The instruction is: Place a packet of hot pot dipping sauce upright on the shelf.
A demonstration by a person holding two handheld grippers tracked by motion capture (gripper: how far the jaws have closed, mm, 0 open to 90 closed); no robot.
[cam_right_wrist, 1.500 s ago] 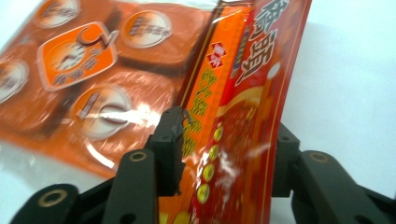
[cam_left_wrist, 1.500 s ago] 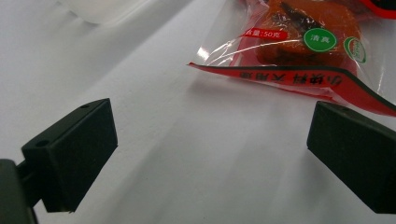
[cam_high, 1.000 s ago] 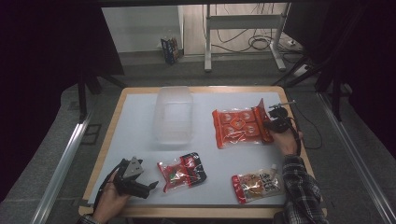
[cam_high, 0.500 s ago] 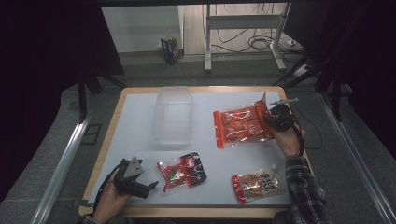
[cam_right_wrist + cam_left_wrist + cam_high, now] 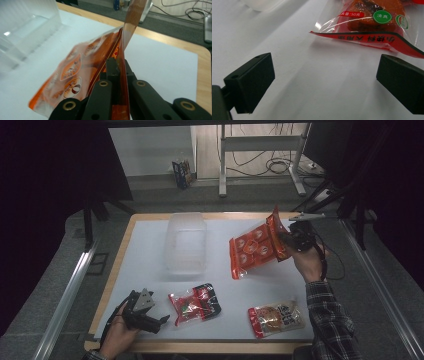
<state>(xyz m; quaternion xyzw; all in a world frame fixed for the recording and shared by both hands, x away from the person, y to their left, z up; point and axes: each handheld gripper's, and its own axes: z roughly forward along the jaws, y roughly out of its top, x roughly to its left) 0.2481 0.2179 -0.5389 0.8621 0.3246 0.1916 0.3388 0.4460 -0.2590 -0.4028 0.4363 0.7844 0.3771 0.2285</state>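
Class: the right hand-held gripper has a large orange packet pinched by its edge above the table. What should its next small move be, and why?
Probably carry it left toward the clear plastic box. The right hand-held gripper is shut on the orange packet, which hangs tilted, clear of the table, and the box stands open beside it.

Right gripper (image 5: 119, 67): black jaws showing brass-ringed screw holes, black cable trailing. Left gripper (image 5: 162, 320): black body bearing grey three-cornered plate. Person wearing dark plaid sleeve (image 5: 330, 320).
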